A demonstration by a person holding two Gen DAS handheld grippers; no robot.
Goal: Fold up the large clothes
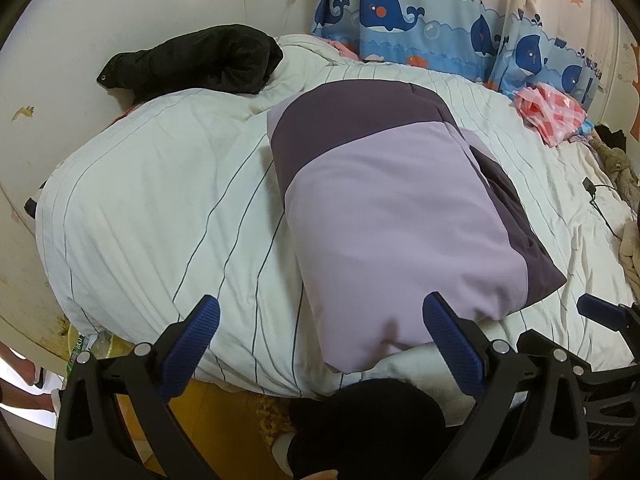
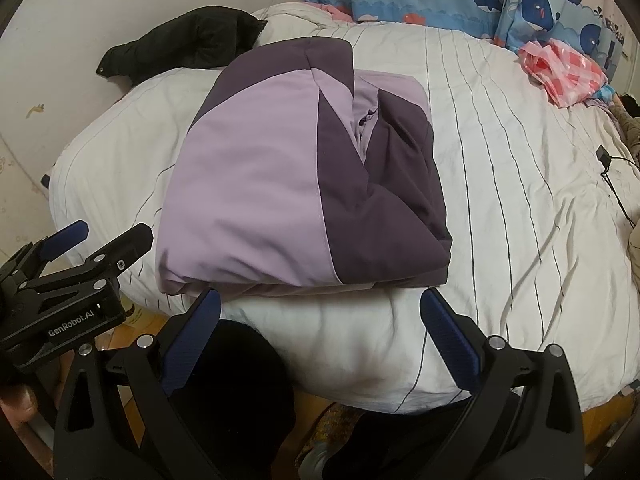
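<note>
A lilac and dark purple jacket (image 1: pixel 384 216) lies folded into a thick rectangle on the white striped duvet (image 1: pixel 160 208); it also shows in the right wrist view (image 2: pixel 280 184). My left gripper (image 1: pixel 320 336) is open and empty, just short of the jacket's near edge. My right gripper (image 2: pixel 320 328) is open and empty, above the duvet's front edge, just below the jacket's near edge. The left gripper (image 2: pixel 100 240) also shows at the left of the right wrist view. The right gripper's blue fingertip (image 1: pixel 600 314) shows at the right of the left wrist view.
A black garment (image 1: pixel 200 60) lies at the bed's far left by the wall. A pink checked bag (image 1: pixel 552 112) sits at the far right near the whale curtain (image 1: pixel 440 12). A black cable (image 2: pixel 608 168) lies on the right. A dark shape (image 2: pixel 240 380) and the wooden floor are below.
</note>
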